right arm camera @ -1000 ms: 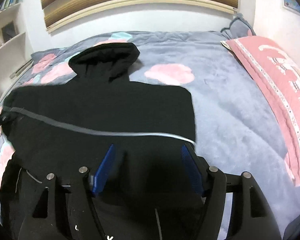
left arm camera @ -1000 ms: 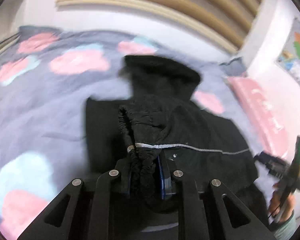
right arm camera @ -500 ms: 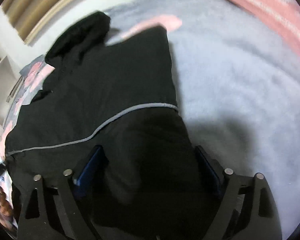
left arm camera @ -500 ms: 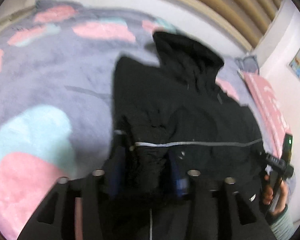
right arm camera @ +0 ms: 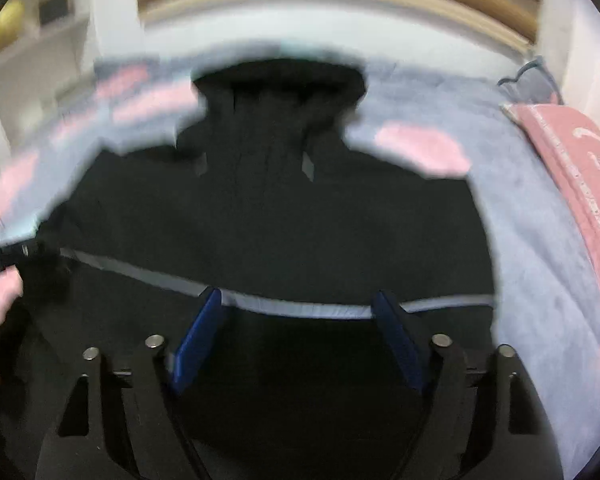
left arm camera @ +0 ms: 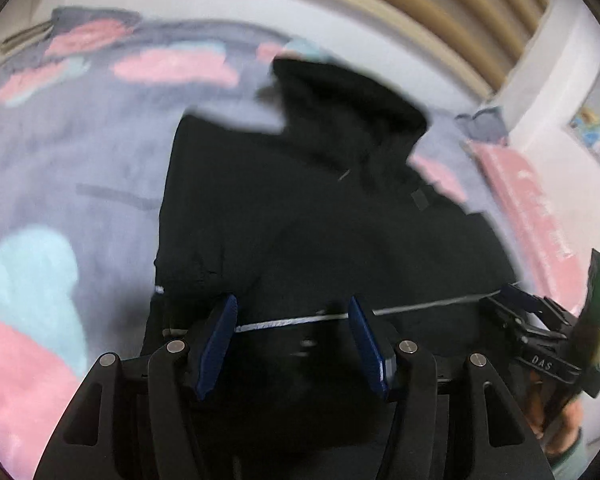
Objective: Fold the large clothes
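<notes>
A black hooded jacket [left arm camera: 320, 220] lies flat on the bed, hood at the far end, with a thin grey reflective stripe [left arm camera: 292, 322] across it. It also shows in the right wrist view [right arm camera: 268, 224], stripe [right arm camera: 300, 308] in front of the fingers. My left gripper [left arm camera: 292, 312] is open and empty, low over the jacket's lower left part. My right gripper [right arm camera: 298, 312] is open and empty over the jacket's lower right part; it shows at the right edge of the left wrist view [left arm camera: 540, 320]. Both views are blurred.
The bed has a grey fleece blanket [left arm camera: 80, 184] with pink and pale blue patches. A pink pillow [right arm camera: 580, 184] lies along the right side. A slatted headboard and white wall [right arm camera: 340, 12] stand behind; shelves [right arm camera: 32, 40] at the far left.
My left gripper has let go of the bunched black fabric and opened; the jacket now lies flat. The right gripper stayed open and swung back to face the hood.
</notes>
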Demonstrator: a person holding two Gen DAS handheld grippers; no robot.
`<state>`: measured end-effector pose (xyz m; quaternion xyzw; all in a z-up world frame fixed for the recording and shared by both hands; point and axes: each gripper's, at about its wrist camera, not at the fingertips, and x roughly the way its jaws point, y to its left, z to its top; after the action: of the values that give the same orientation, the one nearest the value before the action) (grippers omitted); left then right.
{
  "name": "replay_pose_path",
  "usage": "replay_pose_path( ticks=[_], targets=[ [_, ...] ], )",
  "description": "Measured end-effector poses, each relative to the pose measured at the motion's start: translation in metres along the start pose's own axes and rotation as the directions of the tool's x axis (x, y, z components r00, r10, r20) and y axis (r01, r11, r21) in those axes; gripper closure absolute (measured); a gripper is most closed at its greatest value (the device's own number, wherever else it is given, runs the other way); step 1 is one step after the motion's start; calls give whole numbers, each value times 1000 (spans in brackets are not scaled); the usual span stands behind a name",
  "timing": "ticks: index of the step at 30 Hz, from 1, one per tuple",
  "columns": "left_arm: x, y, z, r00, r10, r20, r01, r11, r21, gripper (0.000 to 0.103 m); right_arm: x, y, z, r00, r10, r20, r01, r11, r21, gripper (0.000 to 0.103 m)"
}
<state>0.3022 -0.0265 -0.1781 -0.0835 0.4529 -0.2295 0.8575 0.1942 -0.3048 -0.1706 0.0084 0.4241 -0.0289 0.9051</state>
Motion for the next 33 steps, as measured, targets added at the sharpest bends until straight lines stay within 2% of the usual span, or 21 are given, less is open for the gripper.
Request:
replay_pose_path(
  ticks=[1, 3, 4, 7, 10, 12, 14, 17, 19, 20, 21, 22, 23, 28, 30, 33],
  targets=[
    [9, 3, -6, 1000, -1, 16, 0, 1000, 31, 44, 12, -2, -10, 1000, -5, -15, 5, 1000, -5, 24],
    [12, -1, -17, 998, 9, 62, -14, 996, 83, 44, 18, -7, -29, 999, 14, 39, -13, 1000, -10, 24],
    [12, -4, -20, 997, 30, 73, -37, 994, 105, 44, 18, -10, -34, 997, 26, 68, -26, 1000, 1, 24],
    [13, -14, -23, 993, 78, 87, -90, 986, 143, 43, 23, -4, -34, 997, 10, 76, -10, 1000, -4, 24],
    [9, -20, -21, 992, 100, 76, -110, 984, 142, 43, 21, -1, -31, 998, 1, 55, -1, 1000, -1, 24],
    [-9, -24, -21, 992, 100, 83, -110, 986, 127, 43, 15, -2, -31, 999, -9, 41, 8, 1000, 21, 23],
    [-31, -33, -27, 990, 74, 122, -88, 989, 120, 43, 0, 0, -42, 998, -17, 53, 15, 1000, 26, 23],
    [-49, -41, -31, 982, 79, 173, -101, 988, 120, 43, -10, 3, -56, 995, -36, 98, 32, 999, 40, 23],
    [-47, -39, -31, 976, 115, 182, -137, 984, 111, 42, -15, 2, -65, 991, -44, 129, 36, 997, 68, 23],
    [-40, -35, -30, 972, 159, 171, -178, 979, 100, 42, -15, 2, -68, 989, -47, 138, 38, 997, 69, 23],
    [-23, -25, -30, 969, 211, 126, -222, 971, 83, 42, -13, 2, -69, 989, -50, 138, 40, 997, 70, 23],
    [-8, -15, -31, 975, 210, 70, -214, 975, 67, 42, -11, 3, -68, 989, -46, 139, 36, 997, 70, 22],
    [3, -8, -31, 979, 199, 45, -201, 978, 49, 42, -10, 2, -69, 989, -40, 140, 31, 997, 70, 22],
    [8, -13, -30, 967, 234, 101, -242, 968, 67, 41, 1, 0, -66, 991, -30, 128, 21, 997, 72, 20],
    [1, -11, -35, 970, 206, 129, -215, 975, 62, 41, -1, 0, -67, 991, -34, 130, 24, 997, 73, 20],
    [-11, -1, -41, 978, 131, 164, -138, 990, 30, 41, -5, -3, -70, 990, -17, 142, 4, 996, 86, 20]
  ],
)
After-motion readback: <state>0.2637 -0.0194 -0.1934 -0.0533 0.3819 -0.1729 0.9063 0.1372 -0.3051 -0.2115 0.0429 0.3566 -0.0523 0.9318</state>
